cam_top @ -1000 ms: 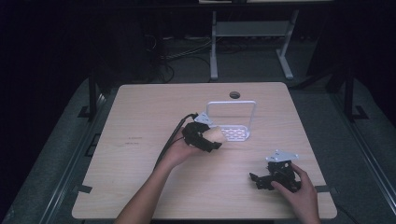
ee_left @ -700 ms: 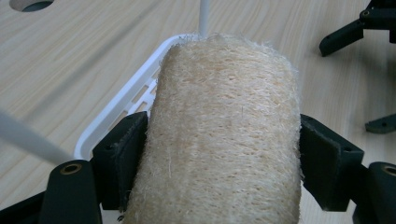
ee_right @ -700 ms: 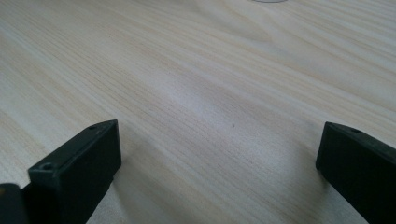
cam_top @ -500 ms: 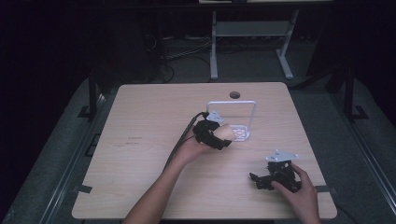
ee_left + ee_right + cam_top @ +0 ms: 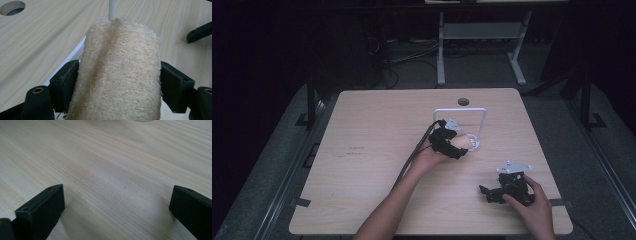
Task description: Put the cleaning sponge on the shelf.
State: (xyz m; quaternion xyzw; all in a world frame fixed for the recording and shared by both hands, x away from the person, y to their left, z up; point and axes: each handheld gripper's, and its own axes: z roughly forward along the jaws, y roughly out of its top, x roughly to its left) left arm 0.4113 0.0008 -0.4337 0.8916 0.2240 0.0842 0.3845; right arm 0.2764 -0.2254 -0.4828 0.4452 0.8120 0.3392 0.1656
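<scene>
My left hand-held gripper (image 5: 451, 142) clamps the loofah (image 5: 120, 72) at the white rack (image 5: 482, 120), seemingly to place it, while my right hand-held gripper (image 5: 504, 187) rests open on the desk (image 5: 372, 150).

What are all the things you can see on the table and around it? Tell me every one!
Loofah sponge: one, pale straw colour, clamped between the left gripper's jaws above the white rack.
Rack: one, white wire frame, middle of the table, right of centre.
Table: one, light wood, with a round hole near its far edge.
Stand: one, pale grey, on the floor beyond the table.
Cables: several, dark, on the floor beyond the table.
Left gripper: one, black, over the rack, shut on the sponge.
Right gripper: one, black, near the table's front right corner, jaws wide apart, holding nothing.
</scene>
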